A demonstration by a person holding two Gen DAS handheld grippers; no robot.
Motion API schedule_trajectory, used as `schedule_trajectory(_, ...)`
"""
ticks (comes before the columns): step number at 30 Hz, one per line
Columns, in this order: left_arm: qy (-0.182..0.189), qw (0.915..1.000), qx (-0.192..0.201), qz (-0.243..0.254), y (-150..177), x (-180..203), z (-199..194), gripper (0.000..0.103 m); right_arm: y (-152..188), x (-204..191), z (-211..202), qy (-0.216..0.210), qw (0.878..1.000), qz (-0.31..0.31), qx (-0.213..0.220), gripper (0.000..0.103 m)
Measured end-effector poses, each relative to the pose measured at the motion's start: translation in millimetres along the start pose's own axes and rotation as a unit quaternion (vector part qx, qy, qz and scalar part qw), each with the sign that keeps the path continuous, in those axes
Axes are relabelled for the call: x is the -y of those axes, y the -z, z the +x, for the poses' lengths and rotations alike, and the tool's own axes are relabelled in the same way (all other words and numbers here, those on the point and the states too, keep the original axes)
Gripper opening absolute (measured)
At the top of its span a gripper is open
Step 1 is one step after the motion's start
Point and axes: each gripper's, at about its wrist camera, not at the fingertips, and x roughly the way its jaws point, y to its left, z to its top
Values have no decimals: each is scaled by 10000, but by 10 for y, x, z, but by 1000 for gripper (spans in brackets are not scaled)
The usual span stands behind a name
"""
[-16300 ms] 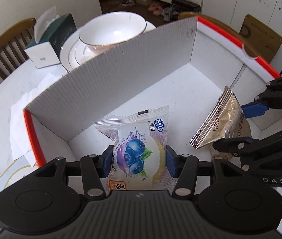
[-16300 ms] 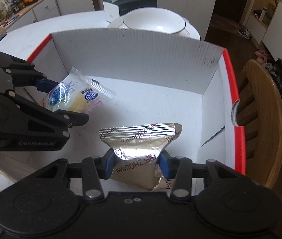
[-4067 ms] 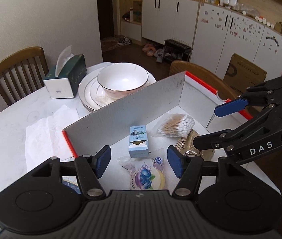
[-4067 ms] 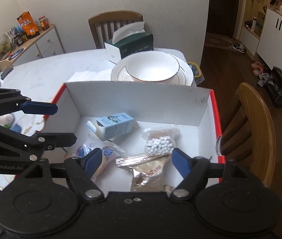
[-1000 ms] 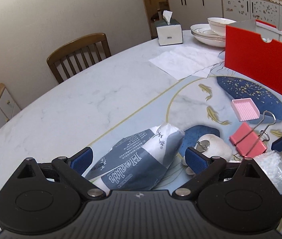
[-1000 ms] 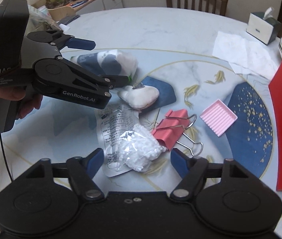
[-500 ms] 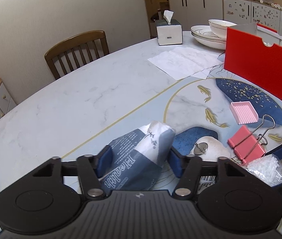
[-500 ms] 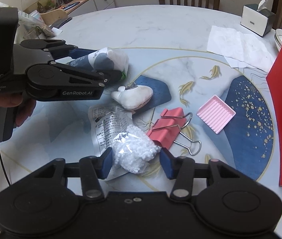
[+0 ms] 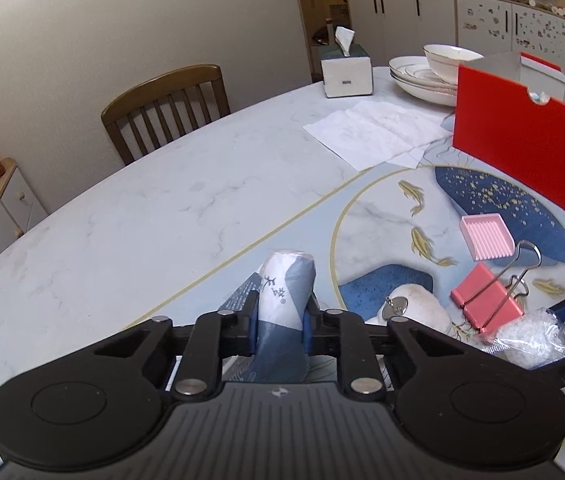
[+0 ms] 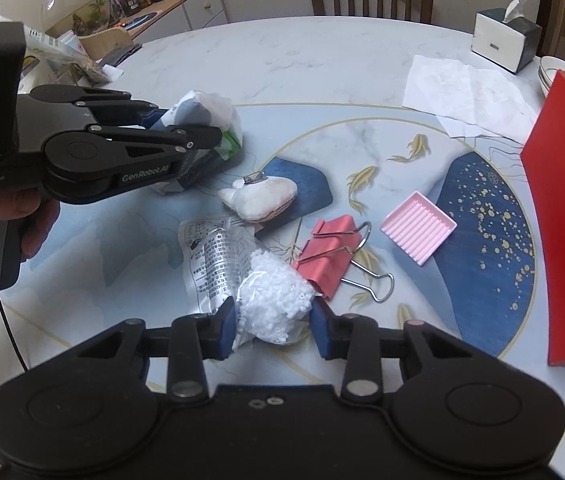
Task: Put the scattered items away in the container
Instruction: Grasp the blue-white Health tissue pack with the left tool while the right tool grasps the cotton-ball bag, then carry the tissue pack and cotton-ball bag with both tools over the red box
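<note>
Two pairs of tongs grip packets at once on a marble-patterned table (image 9: 162,216). The left tongs (image 9: 281,322) have just been closing and now pinch a grey-and-white soft pack (image 9: 286,300), squeezing its middle narrow between the blue pads. The right tongs (image 10: 273,326) have likewise just been closing and clamp a clear bag of white beads (image 10: 272,300), whose printed flap lies flat on the table toward the left. A person's hand (image 10: 22,216) holds the left tool's handle. Between the two packets lies a white coin purse (image 10: 260,198) on a blue patch of the table's fish design. Just beside the bead bag rests a pink binder clip (image 10: 328,260), wire handles spread, and beyond it a small pink ridged tray (image 10: 418,228). The red-walled cardboard box (image 9: 522,156) stands at the table's right side, well apart from both packets. Behind it sit stacked white dishes (image 9: 426,76), a tissue box (image 9: 346,70) and a spread paper napkin (image 9: 378,132).
</note>
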Motion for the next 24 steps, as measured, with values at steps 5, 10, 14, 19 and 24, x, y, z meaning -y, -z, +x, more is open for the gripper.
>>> schedule_trajectory(5, 30, 9997, 50, -228, -42, -8, -133, 16, 1, 19, -108, -5, 9999, 20, 111, 36)
schedule_trajectory(10, 9, 9994, 99, -322, -39, 18, -273, 16, 18, 84, -218, -15, 9997, 91, 218, 35)
schedule_trajectory(14, -8, 9990, 134, -433, -45, 32, -390, 16, 33, 162, -317, -11, 9993, 199, 308, 35)
schedule_trajectory(19, 16, 9985, 202, -505, -75, 89, -577, 16, 60, 243, -445, -30, 9988, 275, 403, 35)
schedule_trajectory(24, 59, 9981, 241, -559, -127, 177, -742, 16, 95, 305, -565, -30, 9985, 285, 470, 35)
